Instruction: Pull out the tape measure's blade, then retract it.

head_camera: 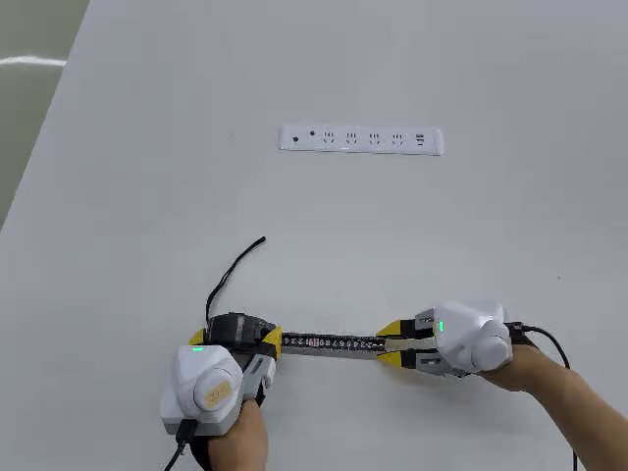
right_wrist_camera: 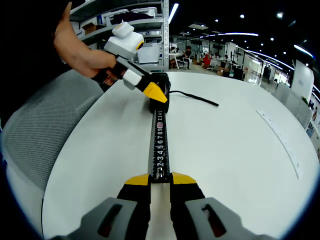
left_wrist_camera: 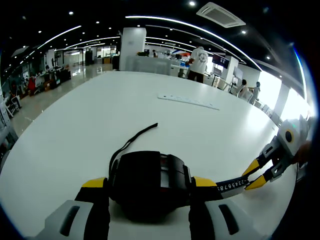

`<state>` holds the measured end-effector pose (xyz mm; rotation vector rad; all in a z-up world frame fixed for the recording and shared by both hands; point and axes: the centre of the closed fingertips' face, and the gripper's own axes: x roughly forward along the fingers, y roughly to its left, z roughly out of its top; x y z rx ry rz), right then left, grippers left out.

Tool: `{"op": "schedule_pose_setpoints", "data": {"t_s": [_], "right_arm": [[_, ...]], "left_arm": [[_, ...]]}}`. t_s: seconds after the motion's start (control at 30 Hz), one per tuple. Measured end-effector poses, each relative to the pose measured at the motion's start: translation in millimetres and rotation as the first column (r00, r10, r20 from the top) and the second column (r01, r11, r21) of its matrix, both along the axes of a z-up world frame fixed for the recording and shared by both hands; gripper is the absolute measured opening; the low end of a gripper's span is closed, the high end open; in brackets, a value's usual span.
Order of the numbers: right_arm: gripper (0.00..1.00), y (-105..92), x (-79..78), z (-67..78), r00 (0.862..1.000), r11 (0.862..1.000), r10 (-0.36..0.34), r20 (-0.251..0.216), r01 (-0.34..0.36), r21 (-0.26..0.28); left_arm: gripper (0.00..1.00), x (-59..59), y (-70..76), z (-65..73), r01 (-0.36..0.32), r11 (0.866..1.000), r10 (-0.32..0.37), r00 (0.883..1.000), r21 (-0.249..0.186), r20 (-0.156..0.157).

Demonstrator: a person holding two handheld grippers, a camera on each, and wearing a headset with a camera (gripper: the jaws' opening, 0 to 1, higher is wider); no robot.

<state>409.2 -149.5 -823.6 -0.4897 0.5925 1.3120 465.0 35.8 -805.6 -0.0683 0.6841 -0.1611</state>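
A black tape measure case (head_camera: 235,330) lies on the white table, with my left gripper (head_camera: 235,340) shut on it; in the left gripper view the case (left_wrist_camera: 149,184) sits between the yellow-tipped jaws. Its black numbered blade (head_camera: 332,343) is drawn out to the right, flat along the table. My right gripper (head_camera: 390,343) is shut on the blade's end. The blade (right_wrist_camera: 159,145) runs straight away from my right gripper (right_wrist_camera: 160,178) to the case (right_wrist_camera: 161,92). A black wrist cord (head_camera: 232,272) trails from the case toward the far side.
A white power strip (head_camera: 361,139) lies flat farther back on the table. The table's left edge (head_camera: 44,128) runs diagonally, with floor beyond. A grey mesh chair back (right_wrist_camera: 45,135) shows in the right gripper view. People stand far off in the room.
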Motion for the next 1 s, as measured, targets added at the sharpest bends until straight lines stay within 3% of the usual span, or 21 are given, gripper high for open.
{"op": "schedule_pose_setpoints", "data": {"t_s": [1.0], "right_arm": [[0.13,24.9,5.9,-0.4,1.000,1.000,0.013,0.008,-0.013,0.014]], "left_arm": [[0.61,-0.6,-0.5,-0.4,-0.002,1.000,0.002,1.000,-0.011,-0.009]]}}
